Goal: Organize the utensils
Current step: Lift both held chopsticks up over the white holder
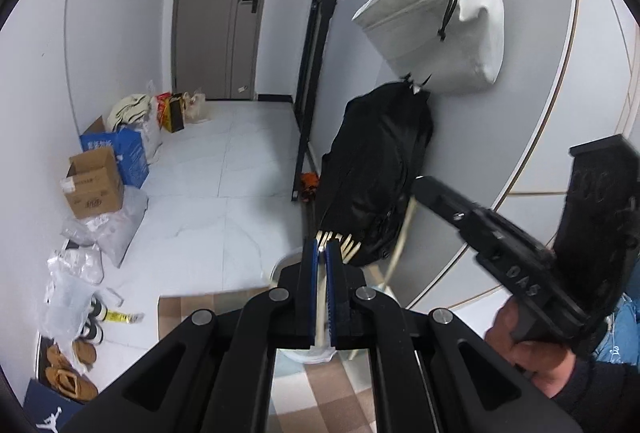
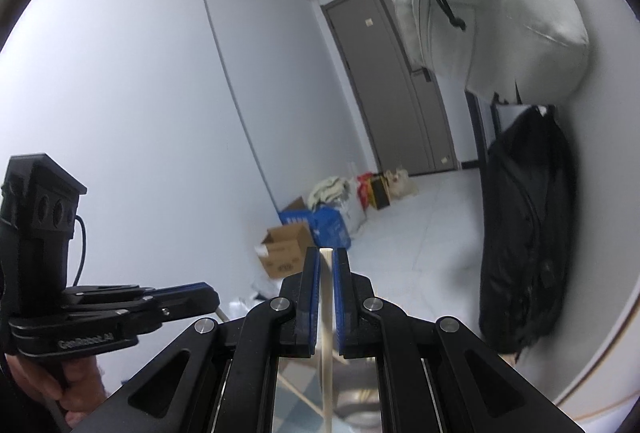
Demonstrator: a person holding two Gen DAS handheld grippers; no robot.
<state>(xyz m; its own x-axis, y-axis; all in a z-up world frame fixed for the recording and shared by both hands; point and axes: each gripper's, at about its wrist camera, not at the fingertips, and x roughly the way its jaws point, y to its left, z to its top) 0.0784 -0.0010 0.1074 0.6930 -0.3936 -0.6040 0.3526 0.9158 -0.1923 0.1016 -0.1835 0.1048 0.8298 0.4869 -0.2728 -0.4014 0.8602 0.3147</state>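
Left gripper [image 1: 322, 253]: fingers clamped on bundle of chopsticks [image 1: 347, 241], tips fanned beyond fingertips | Right gripper [image 2: 326, 259]: fingers closed on single chopstick [image 2: 327, 317], upright between blue pads | Both raised above checkered counter [image 1: 316, 389] | Background: white bag [image 1: 436, 21], black bag [image 1: 376, 169], cardboard box [image 1: 94, 183], grey door [image 1: 224, 5]

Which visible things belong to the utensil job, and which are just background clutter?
Job: chopstick bundle in left gripper; single chopstick in right gripper.

Clutter: white bag, black bag, cardboard box, blue bag, shoes.
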